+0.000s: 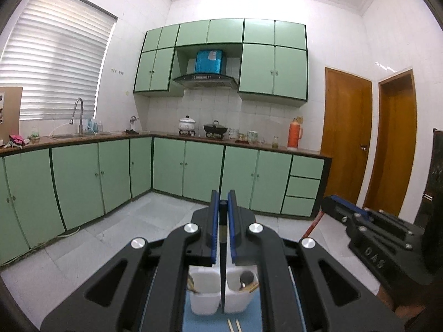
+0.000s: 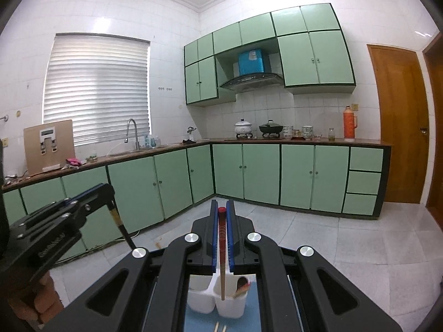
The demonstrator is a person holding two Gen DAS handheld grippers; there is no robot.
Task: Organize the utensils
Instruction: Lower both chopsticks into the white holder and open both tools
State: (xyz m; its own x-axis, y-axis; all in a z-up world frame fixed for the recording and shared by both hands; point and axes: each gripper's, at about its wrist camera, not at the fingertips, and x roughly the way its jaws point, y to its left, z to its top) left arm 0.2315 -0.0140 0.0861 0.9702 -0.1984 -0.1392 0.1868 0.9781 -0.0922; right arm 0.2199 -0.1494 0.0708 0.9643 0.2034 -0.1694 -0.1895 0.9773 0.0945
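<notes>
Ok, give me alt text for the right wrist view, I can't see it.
The right tongs are shut on a red-topped chopstick, held upright over a white two-cell holder on a blue mat. At left, the left tongs grip a dark chopstick. Green kitchen cabinets fill the background.

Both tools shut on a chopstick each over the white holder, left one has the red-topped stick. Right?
Not quite. The red-topped chopstick is in the right tool, as the right wrist view shows. The left tool is shut on the dark chopstick. Both do hang over the white holder.
</notes>
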